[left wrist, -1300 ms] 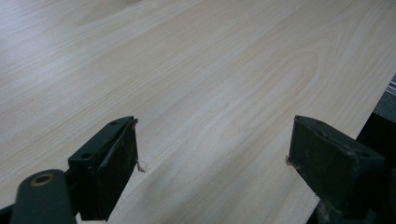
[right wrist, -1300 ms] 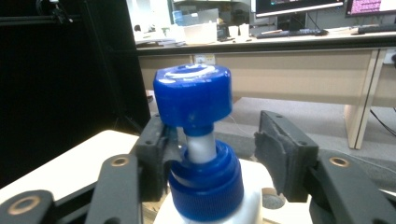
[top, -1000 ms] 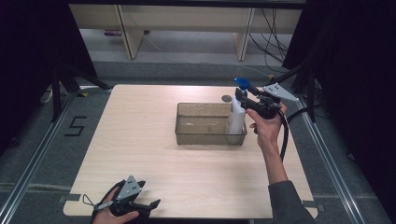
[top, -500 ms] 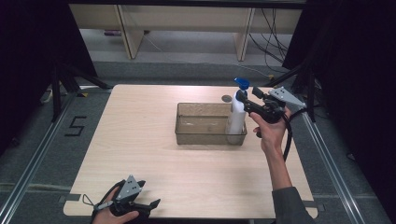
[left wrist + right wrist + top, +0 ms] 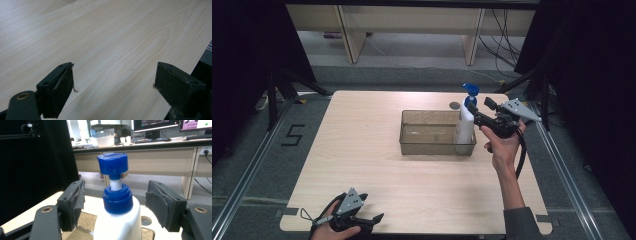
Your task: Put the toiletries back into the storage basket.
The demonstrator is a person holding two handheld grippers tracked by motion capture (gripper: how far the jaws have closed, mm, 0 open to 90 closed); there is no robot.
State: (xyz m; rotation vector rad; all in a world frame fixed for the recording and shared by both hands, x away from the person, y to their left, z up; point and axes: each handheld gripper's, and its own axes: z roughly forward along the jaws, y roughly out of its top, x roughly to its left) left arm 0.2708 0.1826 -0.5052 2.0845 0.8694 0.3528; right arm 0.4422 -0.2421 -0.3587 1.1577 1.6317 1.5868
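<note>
Pump bottle [image 5: 117, 215] stands untouched between the wide-open right claw [image 5: 117, 206].

One pump bottle [image 5: 464, 127]; one clear bin [image 5: 432, 134]; one table [image 5: 362, 150]; two grippers.

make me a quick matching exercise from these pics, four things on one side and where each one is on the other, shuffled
Things:
1. pump bottle
2. clear bin
3. left gripper
4. right gripper

Places:
A. near edge of the table, fingers apart
B. middle of the table
C. right end of the bin, upright
D. at the bottle's blue collar, fingers apart on either side

Pairs: 1-C, 2-B, 3-A, 4-D
</note>
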